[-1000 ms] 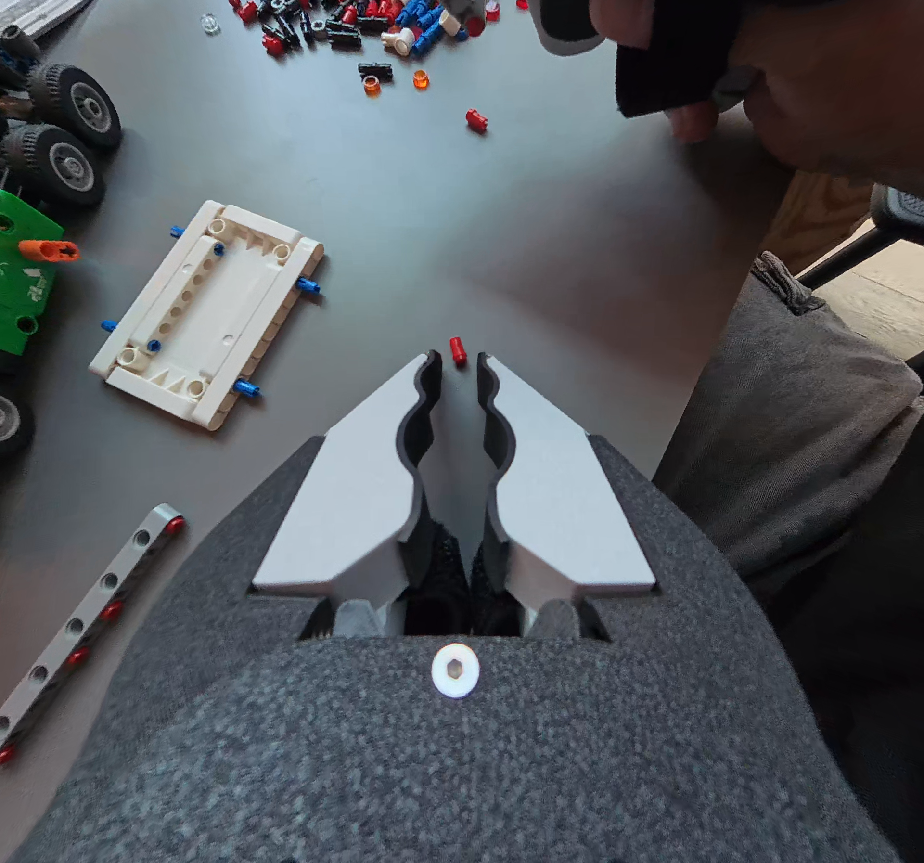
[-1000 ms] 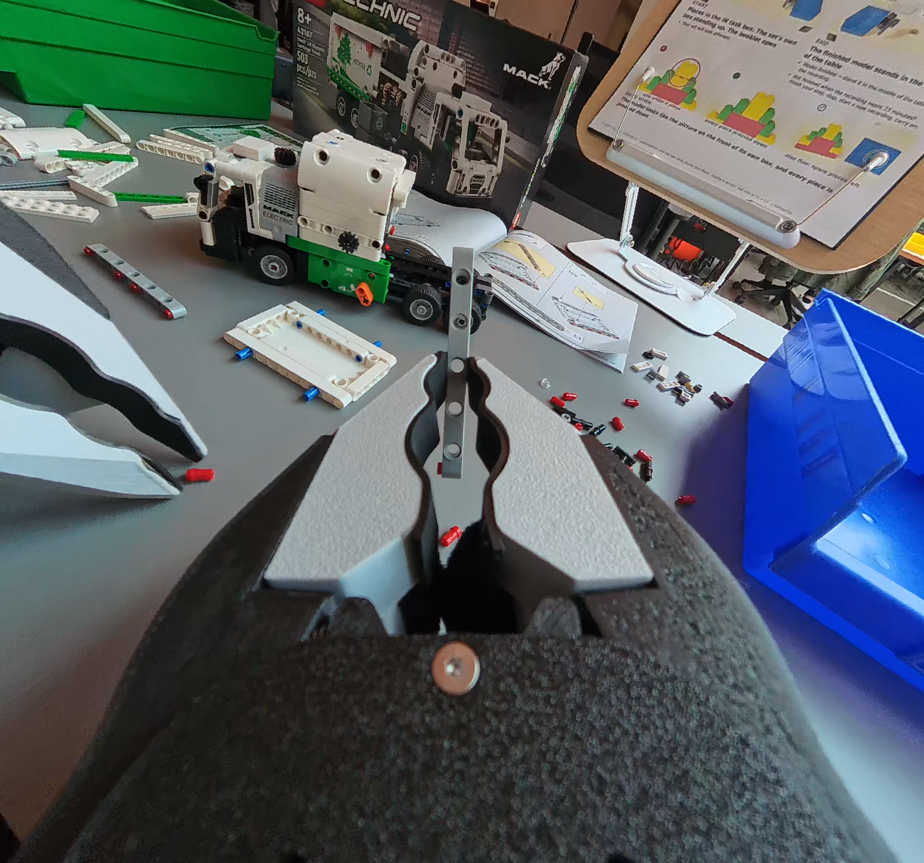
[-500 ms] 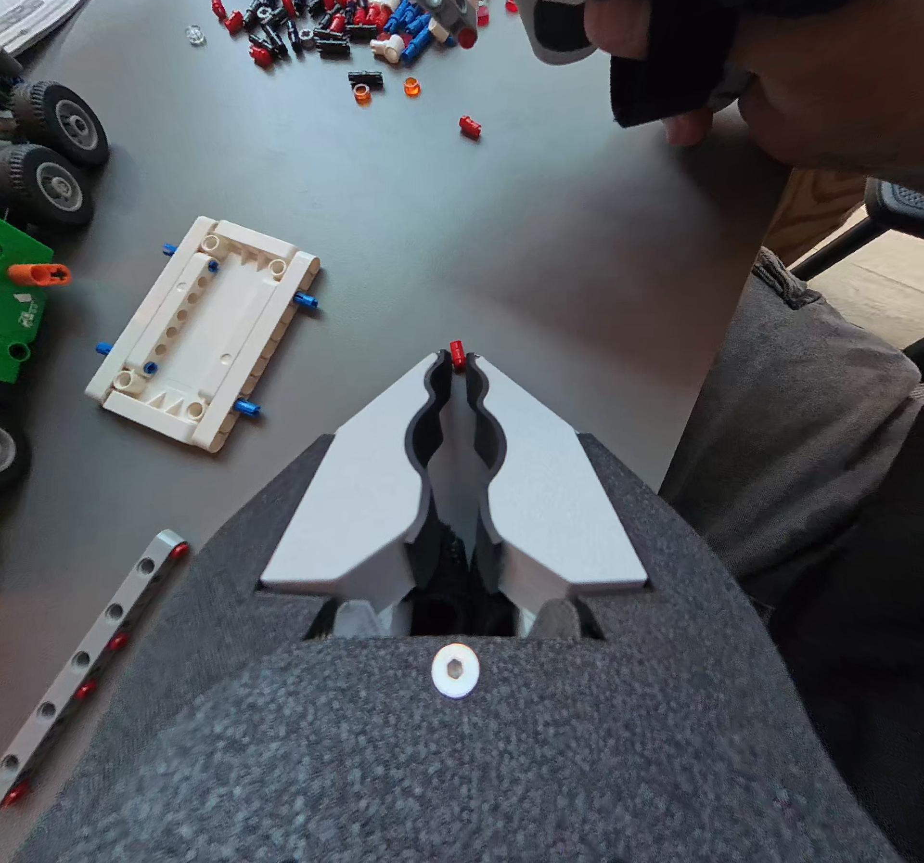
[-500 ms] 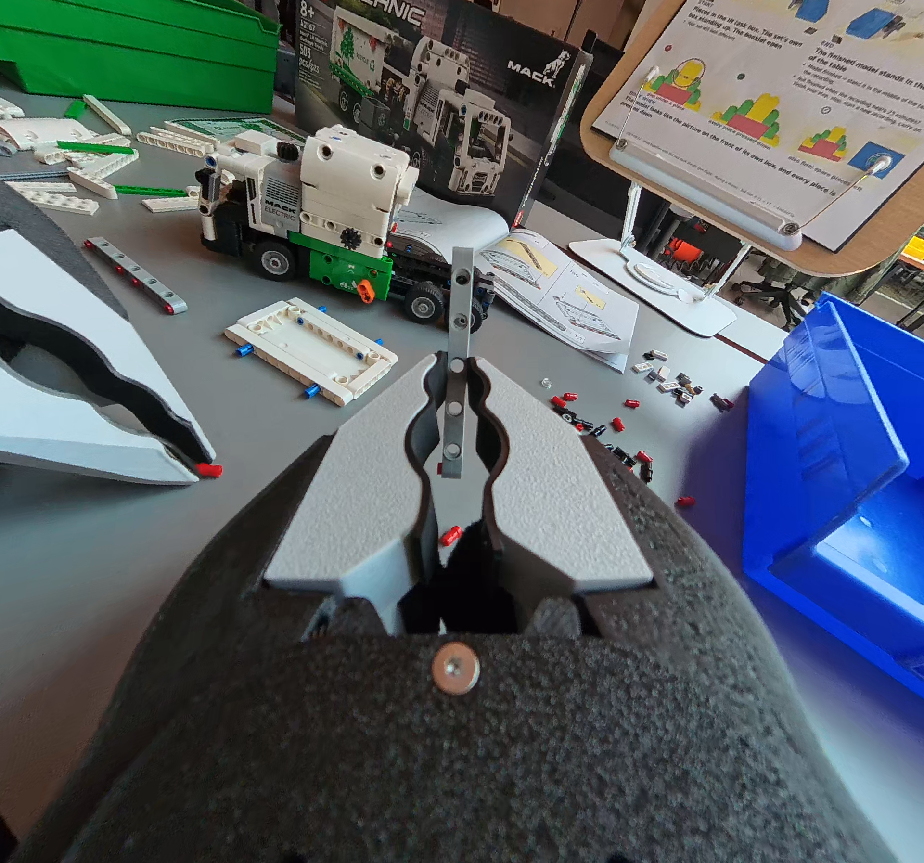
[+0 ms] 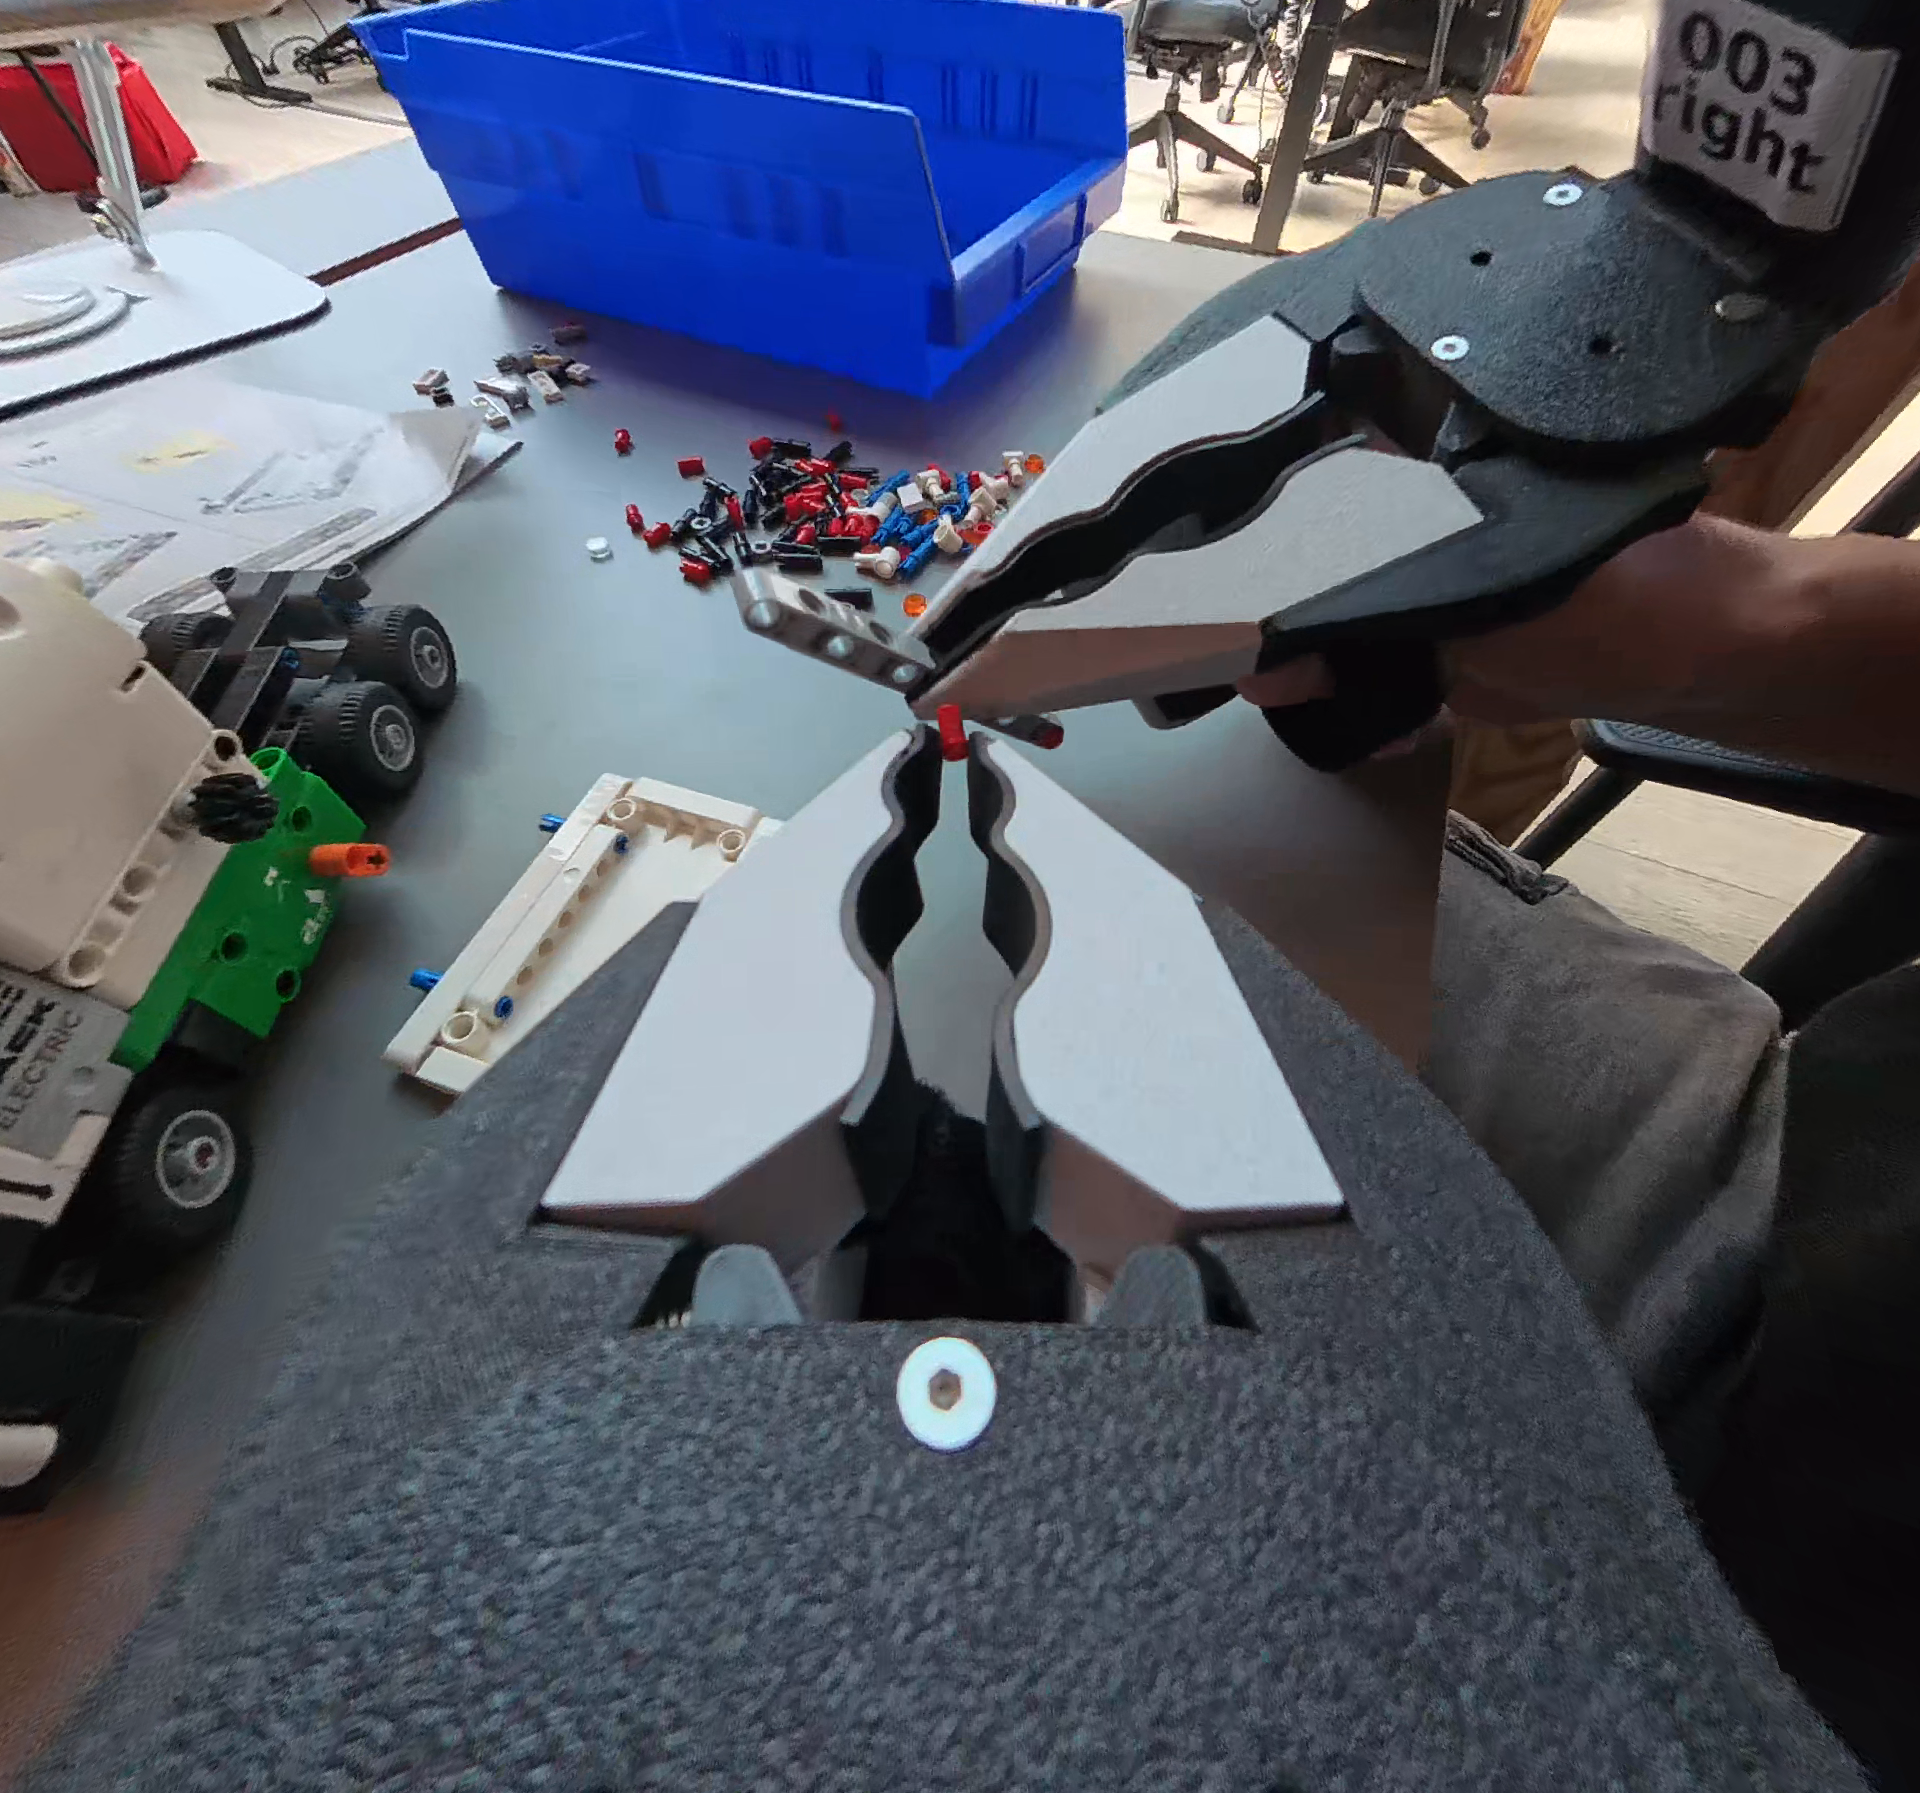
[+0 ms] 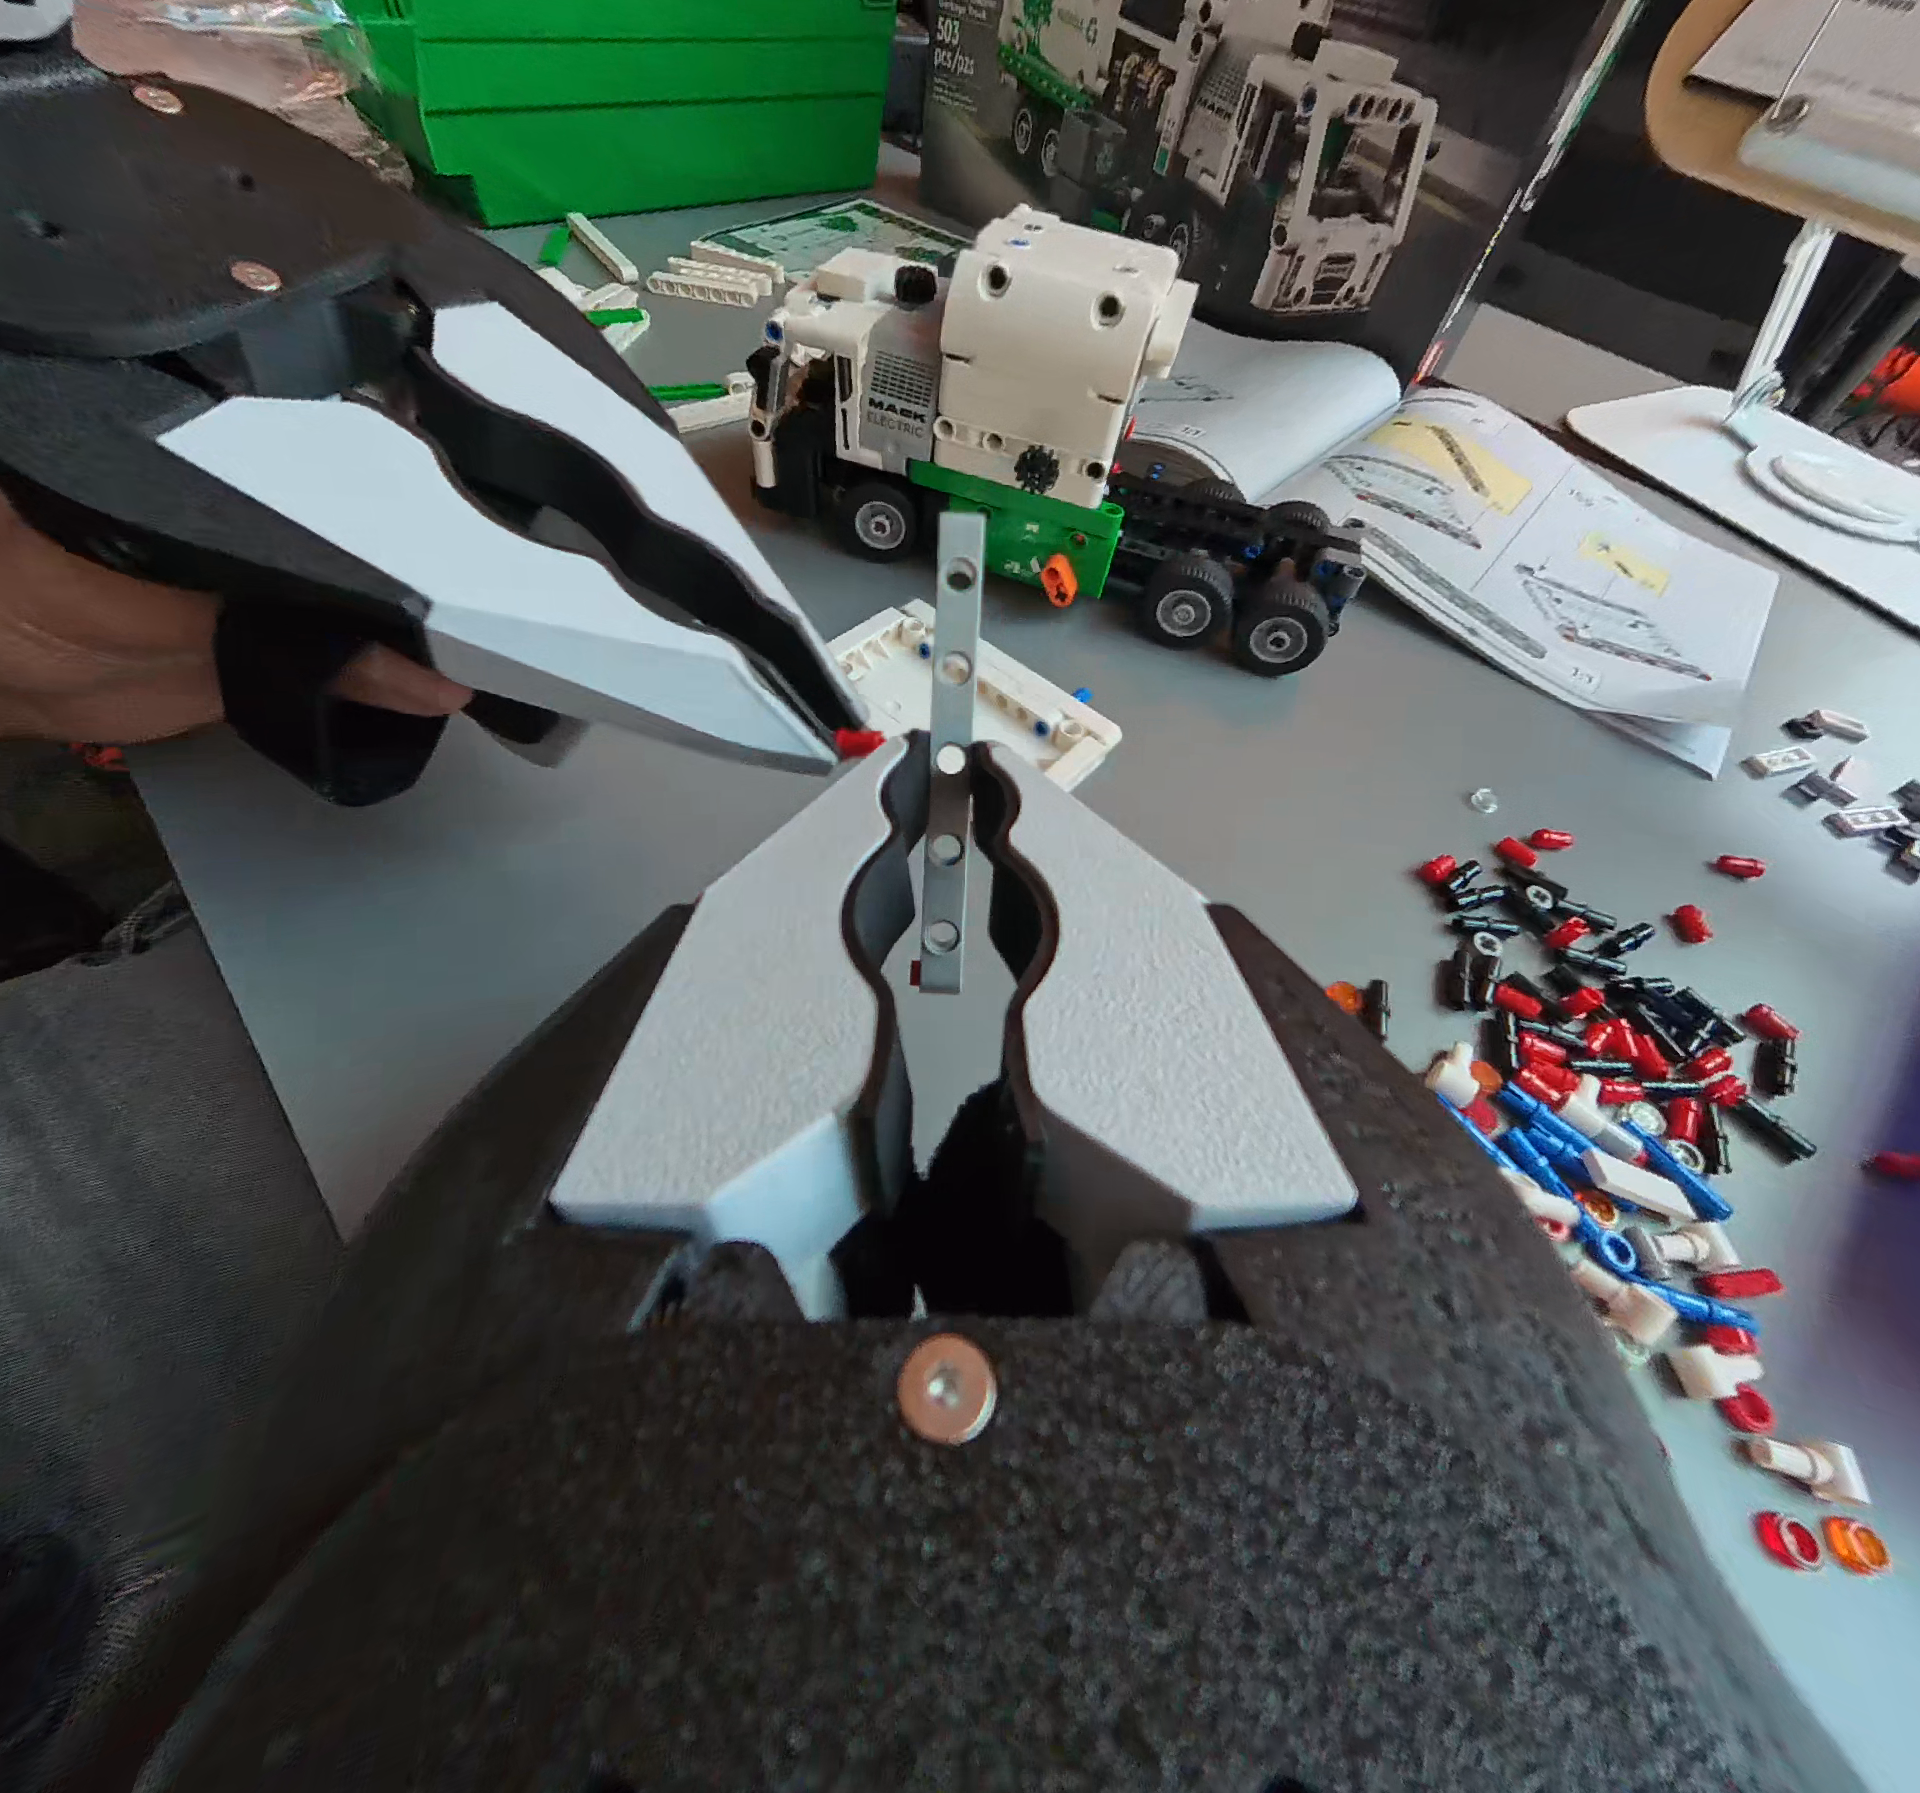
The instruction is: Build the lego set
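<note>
To the left of my left tongs [image 5: 951, 756] stands the half-built truck [image 5: 135, 922]: chunky white blocks over a glossy green base, with knobbly black rubber tyres. Just beside those tongs, still on their left, a flat cream panel [image 5: 566, 922] with a row of holes and small blue pegs lies on the smooth dark desk [image 5: 582, 683]. Ahead of the tips is a scatter of small pegs [image 5: 831, 517], red, black and blue, and beyond it a shiny blue plastic bin [image 5: 758, 174].

A second ago the left tongs were low over the desk, their tips apart with the red peg [image 5: 951, 733] lying loose just past them; now they are lifted, almost fully closed, and pinch that stubby red peg at the very tips.

The right tongs [image 6: 951, 756] have swung in from farther off and now sit tip to tip with the left ones. They are clamped on a thin grey beam [image 6: 954, 704] with round holes, as before, which sticks out straight past their tips. The red peg is touching or just short of the beam's side; I cannot tell which.
</note>
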Tool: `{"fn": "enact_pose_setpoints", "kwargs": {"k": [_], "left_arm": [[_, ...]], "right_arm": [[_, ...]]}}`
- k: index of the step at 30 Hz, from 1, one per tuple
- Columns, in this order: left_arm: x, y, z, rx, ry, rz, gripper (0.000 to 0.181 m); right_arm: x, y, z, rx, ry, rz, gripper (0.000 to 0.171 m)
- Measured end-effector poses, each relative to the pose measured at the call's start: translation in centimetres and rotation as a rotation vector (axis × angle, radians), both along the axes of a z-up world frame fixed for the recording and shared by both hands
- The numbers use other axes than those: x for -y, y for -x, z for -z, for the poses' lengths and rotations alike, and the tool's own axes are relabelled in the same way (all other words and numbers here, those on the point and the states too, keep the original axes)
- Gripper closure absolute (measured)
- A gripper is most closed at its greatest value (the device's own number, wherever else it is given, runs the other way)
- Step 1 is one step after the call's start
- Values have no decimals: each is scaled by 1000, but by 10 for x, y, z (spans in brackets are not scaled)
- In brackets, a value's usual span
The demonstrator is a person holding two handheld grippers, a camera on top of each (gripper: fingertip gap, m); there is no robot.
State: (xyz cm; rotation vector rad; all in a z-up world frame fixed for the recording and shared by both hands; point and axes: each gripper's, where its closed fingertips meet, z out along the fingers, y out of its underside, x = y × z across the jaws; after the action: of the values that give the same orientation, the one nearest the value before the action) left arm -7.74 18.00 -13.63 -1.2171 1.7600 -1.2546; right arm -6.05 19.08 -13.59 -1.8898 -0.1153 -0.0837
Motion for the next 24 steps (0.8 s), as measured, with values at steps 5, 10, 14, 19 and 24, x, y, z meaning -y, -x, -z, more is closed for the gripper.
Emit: {"fn": "enact_pose_setpoints", "kwargs": {"k": [5,10,14,19,24], "left_arm": [[-4,-2,0,-22,53,-19,178],[-6,-1,0,-34,98,-11,178],[-6,-1,0,-48,120,-9,178],[-7,-1,0,-58,158,-14,178],[-8,-1,-1,-46,146,-26,178]], "right_arm": [[0,1,-3,123,3,5,165],[0,2,-1,151,-4,-10,165],[-1,5,0,219,-11,-13,164],[-2,5,1,258,-17,-9,164],[-4,6,4,232,-5,2,164]]}}
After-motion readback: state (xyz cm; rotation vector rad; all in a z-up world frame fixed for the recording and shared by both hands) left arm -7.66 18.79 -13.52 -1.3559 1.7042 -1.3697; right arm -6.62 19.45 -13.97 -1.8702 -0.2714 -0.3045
